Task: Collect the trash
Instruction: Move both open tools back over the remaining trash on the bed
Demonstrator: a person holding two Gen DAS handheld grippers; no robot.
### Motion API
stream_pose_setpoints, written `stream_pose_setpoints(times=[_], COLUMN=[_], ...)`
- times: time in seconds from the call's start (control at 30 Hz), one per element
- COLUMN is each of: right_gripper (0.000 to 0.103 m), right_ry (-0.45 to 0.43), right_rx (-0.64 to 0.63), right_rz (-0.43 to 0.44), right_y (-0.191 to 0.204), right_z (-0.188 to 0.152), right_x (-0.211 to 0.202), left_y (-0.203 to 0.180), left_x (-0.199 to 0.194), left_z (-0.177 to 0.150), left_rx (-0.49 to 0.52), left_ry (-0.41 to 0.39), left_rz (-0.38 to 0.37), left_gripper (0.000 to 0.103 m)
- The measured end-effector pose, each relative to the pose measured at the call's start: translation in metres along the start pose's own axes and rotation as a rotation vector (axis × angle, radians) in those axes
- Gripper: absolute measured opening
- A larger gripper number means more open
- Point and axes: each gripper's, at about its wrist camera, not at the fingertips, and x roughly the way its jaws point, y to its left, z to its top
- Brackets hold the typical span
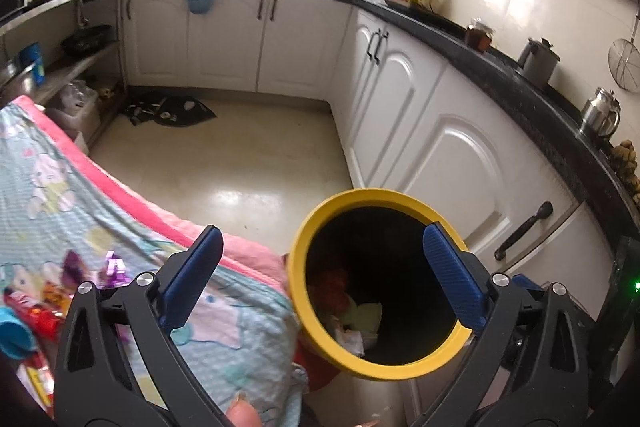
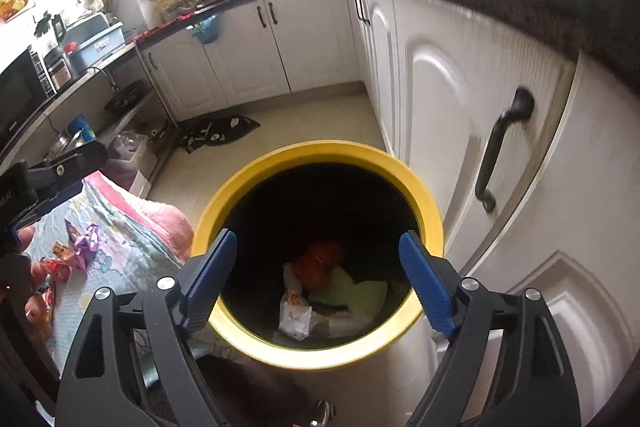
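A yellow-rimmed black bin [image 2: 430,211] stands on the floor by the white cabinets and holds red, green and white wrappers [image 2: 320,263]. My right gripper [image 2: 318,279] is open and empty right above its mouth. My left gripper [image 1: 322,277] is open and empty, over the table corner beside the bin [image 1: 298,263]. Purple [image 1: 114,269] and red wrappers [image 1: 38,315] lie on the patterned tablecloth [image 1: 60,195], left of my left gripper. The purple wrapper [image 2: 86,241] and the red wrappers [image 2: 56,269] also show in the right wrist view.
White cabinet doors with black handles [image 2: 496,151] stand close on the right under a dark counter [image 1: 520,87]. A dark mat [image 1: 172,111] lies on the floor at the far cabinets. Shelves with pans [image 1: 80,41] stand at the left.
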Motion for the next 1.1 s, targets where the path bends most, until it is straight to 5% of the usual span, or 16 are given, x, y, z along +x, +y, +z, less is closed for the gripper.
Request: stream_pose_setpoints(times=[1.1], right_gripper=[0.086], right_ry=[-0.175], right_rx=[-0.175], right_rz=[0.211], right_y=[0.097], right_z=[0.009], right_x=[-0.085], left_y=[0.088], left_x=[-0.141], left_z=[-0.014], left_rx=[-0.112], left_ry=[-0.215], left_rz=[0.134], left_gripper=[0.092])
